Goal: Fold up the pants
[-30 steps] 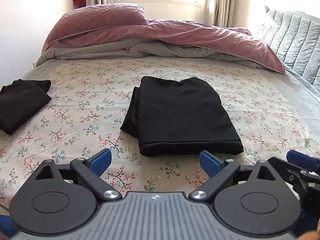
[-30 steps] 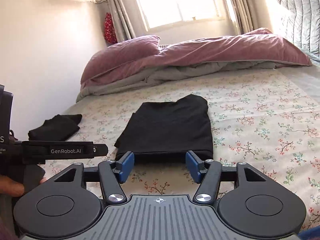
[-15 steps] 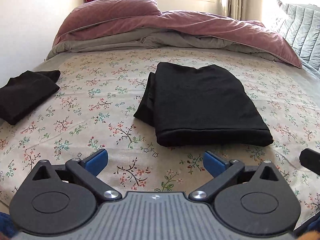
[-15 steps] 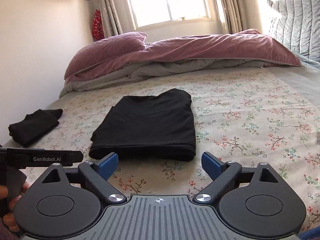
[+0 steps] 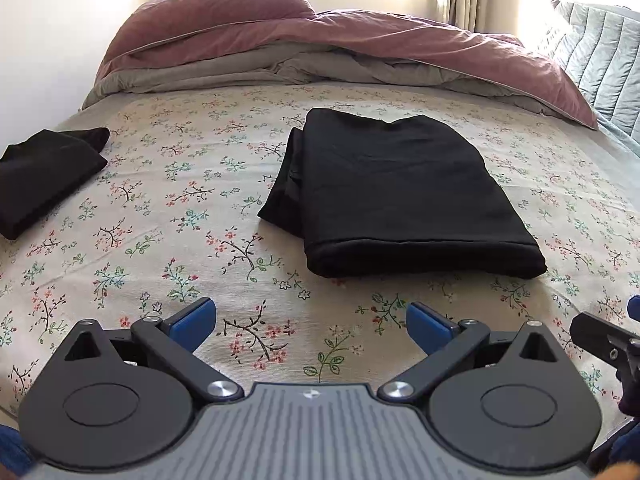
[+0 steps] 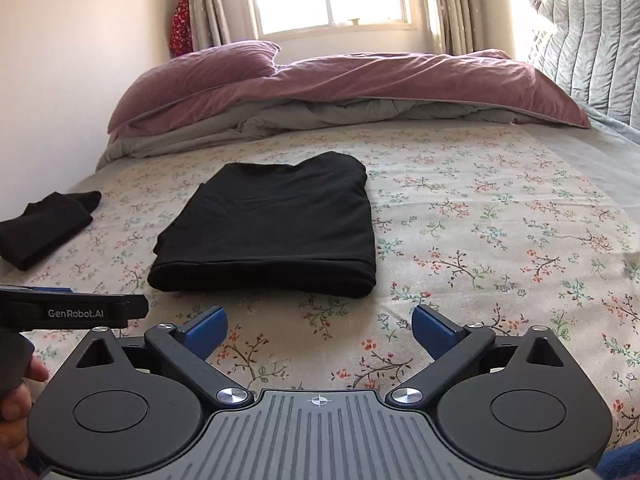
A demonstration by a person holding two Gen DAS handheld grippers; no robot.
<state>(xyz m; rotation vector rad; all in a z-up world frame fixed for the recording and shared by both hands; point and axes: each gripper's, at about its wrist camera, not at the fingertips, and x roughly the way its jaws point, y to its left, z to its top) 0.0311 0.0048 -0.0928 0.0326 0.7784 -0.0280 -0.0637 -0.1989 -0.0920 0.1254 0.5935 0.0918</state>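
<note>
Both grippers backed off from folded pants (image 5: 404, 196) mid-bed (image 5: 200, 208); left gripper (image 5: 310, 326), right gripper (image 6: 320, 326) jaws spread, holding nothing.

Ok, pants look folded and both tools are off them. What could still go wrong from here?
1. The folded black pants show loose layers poking out on their left edge; a one-sided lift could let the stack slide apart.
2. The left tool and right tool sit close side by side, so a swing may knock them together.
3. The smaller black garment lies near the bed's edge and could get nudged off.
</note>
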